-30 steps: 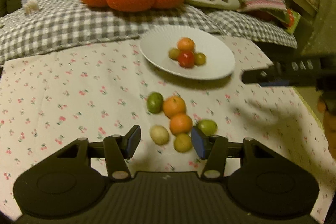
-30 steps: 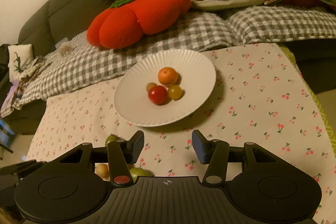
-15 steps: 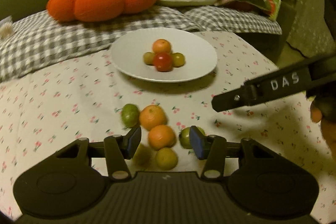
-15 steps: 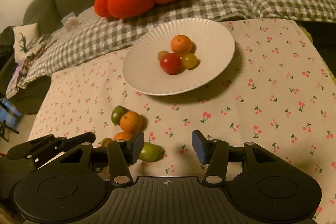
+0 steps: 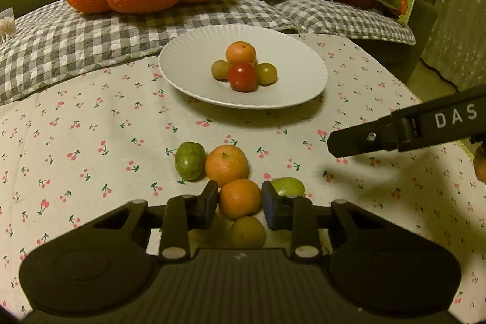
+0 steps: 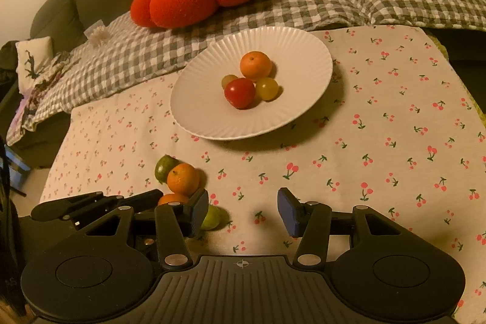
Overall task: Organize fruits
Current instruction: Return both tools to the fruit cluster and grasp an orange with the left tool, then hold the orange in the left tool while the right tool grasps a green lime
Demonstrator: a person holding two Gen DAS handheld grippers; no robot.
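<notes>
Two low, downward-angled wrist views, sharing the plate [image 5: 194,81].

Black grippers [image 5: 240,204] (blue pads [image 6: 287,210])

The right gripper [image 6: 243,210] hangs with jaws apart and empty over the cherry-print cloth [image 6: 379,123], the white plate [image 6: 194,108] of four fruits beyond, loose fruits and the left gripper [image 6: 145,198] at lower left.
</notes>
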